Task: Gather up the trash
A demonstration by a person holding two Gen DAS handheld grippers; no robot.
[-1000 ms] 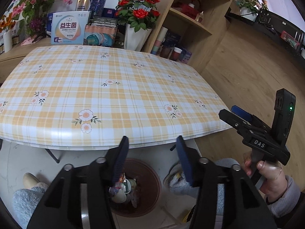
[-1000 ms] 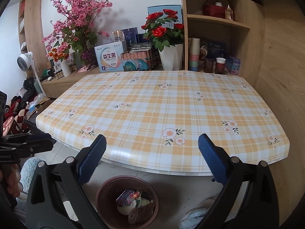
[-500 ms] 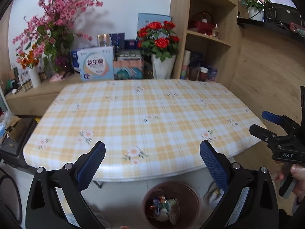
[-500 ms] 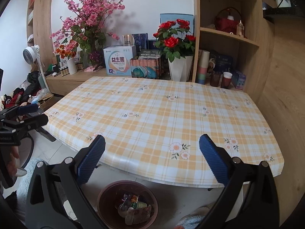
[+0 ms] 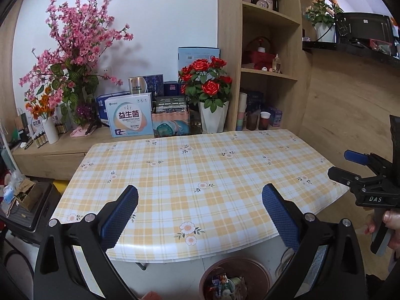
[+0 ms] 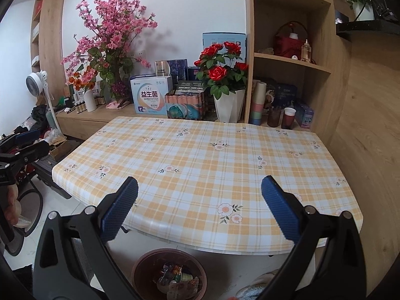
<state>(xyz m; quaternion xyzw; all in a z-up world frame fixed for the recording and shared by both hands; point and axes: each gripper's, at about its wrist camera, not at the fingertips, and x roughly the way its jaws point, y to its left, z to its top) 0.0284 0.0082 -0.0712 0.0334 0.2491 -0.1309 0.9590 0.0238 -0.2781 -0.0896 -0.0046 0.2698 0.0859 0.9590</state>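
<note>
Brown and round, the bin [image 6: 169, 273] sits on the pale floor under the near edge of the table [image 6: 200, 155], and the trash [image 6: 175, 278] lies inside it: crumpled wrappers and a small cup or two, heaped with no clear long axis. No loose scrap shows on the checked cloth in either view, so the task looks close to done, if not finished. From the right gripper [image 6: 199, 208] the bin lies below and a little left of the gap between the pads; from the left gripper [image 5: 200, 215] it lies below and a little right [image 5: 236, 278]. So the bin sits between the two tools and under both, with neither plainly nearer. Both grippers hang above table height and point forward and down across the cloth, well apart from the bin. Their jaws stand wide with nothing between the blue pads; the left jaws have just been opening, and no scrap is between them. In the left view the right gripper shows at the far right edge, a hand [image 5: 386, 227] on its trigger; in the right view the left gripper shows at the left edge. Any further pick would turn on finding scrap outside the bin, and none is visible here. Boxes and flower pots stand beyond the table's far edge.
</note>
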